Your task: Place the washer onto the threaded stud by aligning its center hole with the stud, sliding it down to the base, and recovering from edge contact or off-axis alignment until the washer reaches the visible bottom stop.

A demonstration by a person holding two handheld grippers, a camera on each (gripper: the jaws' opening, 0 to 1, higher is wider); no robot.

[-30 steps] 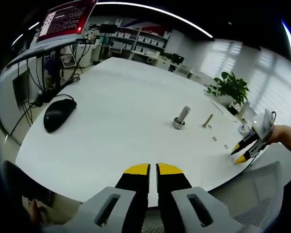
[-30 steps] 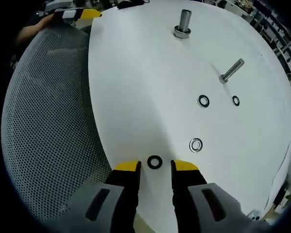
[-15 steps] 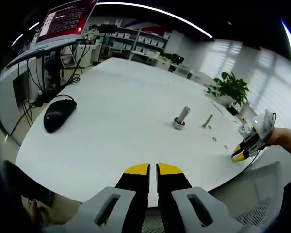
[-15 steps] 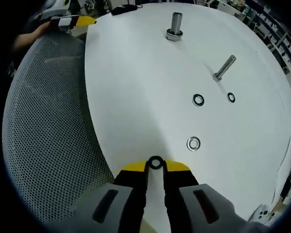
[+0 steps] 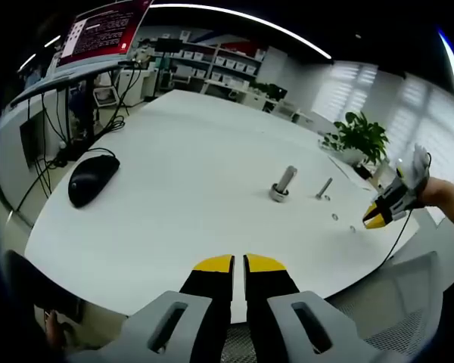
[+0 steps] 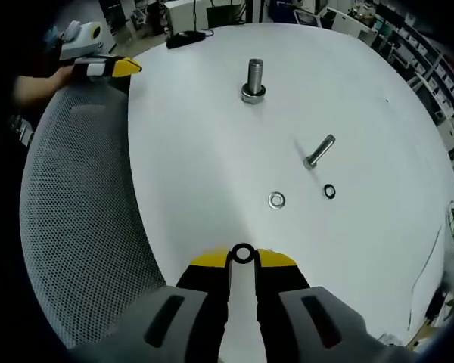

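One small black ring washer (image 6: 243, 253) is now sitting pinched between the yellow tips of the right tool (image 6: 243, 258), lifted clear of the white desk (image 6: 212, 159) it was lying on a second ago. Well ahead, the upright threaded steel stud (image 6: 254, 79) is waiting for it, while the left tool (image 5: 238, 264) is hanging closed and empty at the desk's near edge.

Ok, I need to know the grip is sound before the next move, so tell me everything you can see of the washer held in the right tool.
The washer is a small dark ring with a round center hole, metal by its look. It sits pinched at its edges between the yellow tips of the right tool, standing out just past them, its hole facing the camera. It is lifted off the white table, touching nothing but the tips. Its thickness and any wear are too small to tell.
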